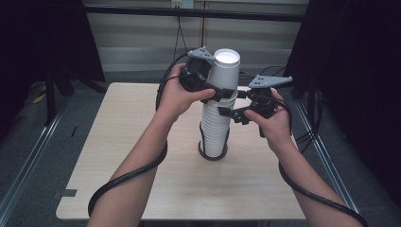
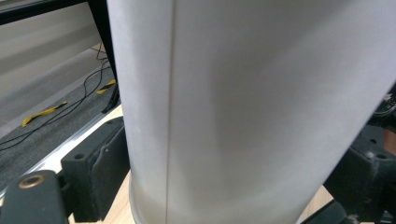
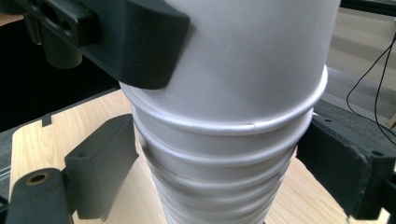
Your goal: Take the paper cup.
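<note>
High view: stack of white cups point(image 1: 216, 127) upright at mid-desk point(image 1: 142, 189), inverted top cup point(image 1: 224, 71) uppermost. Left claw point(image 1: 215, 93) clamps the top cup; right claw point(image 1: 226, 112) straddles the stack below — pads wide, apart from it. Right gripper view: rolled rims point(image 3: 224, 154) — left gripper view: seam point(image 2: 171, 112), floor cables point(image 2: 88, 88).

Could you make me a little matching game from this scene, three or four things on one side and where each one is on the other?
Things:
1. top cup
2. cup stack
3. left gripper
4. right gripper

Places:
A. upside down on the wooden table, inside a dark ring
B. jaws around the topmost cup's wall
C. jaws around the stack below the top cup's rim
D. highest on the stack, bottom up

Pairs: 1-D, 2-A, 3-B, 4-C
</note>
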A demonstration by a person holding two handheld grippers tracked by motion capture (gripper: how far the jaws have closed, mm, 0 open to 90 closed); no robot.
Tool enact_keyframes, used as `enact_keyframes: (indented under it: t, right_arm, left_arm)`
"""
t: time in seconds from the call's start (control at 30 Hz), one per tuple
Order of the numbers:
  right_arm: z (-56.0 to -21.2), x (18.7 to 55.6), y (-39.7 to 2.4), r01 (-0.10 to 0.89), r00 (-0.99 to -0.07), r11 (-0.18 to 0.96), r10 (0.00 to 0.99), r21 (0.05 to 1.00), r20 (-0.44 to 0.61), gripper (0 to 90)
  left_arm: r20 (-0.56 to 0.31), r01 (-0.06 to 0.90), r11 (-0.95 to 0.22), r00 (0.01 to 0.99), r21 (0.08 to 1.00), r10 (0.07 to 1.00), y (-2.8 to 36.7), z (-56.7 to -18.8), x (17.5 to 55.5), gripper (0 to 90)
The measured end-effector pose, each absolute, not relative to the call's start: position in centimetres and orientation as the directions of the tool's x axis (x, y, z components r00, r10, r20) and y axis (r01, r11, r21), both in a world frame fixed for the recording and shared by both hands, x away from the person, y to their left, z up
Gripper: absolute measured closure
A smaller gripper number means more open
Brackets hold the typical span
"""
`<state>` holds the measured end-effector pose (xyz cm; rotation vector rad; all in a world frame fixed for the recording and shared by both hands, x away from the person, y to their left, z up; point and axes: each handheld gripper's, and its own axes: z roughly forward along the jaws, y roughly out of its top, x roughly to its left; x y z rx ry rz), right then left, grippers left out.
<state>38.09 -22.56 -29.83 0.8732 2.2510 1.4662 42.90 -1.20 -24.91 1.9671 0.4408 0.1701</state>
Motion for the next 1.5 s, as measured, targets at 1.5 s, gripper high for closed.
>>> enact_keyframes:
  t: [1.5]
  right_arm:
    - [-29.1, 37.7, -23.2, 0.308, -0.760, 0.268, 0.647, 0.913, 0.066, 12.8]
  left_arm:
    - [-0.080, 0.230, -0.353, 0.916, 0.907, 0.394, -1.1, -24.4, 42.7, 12.4]
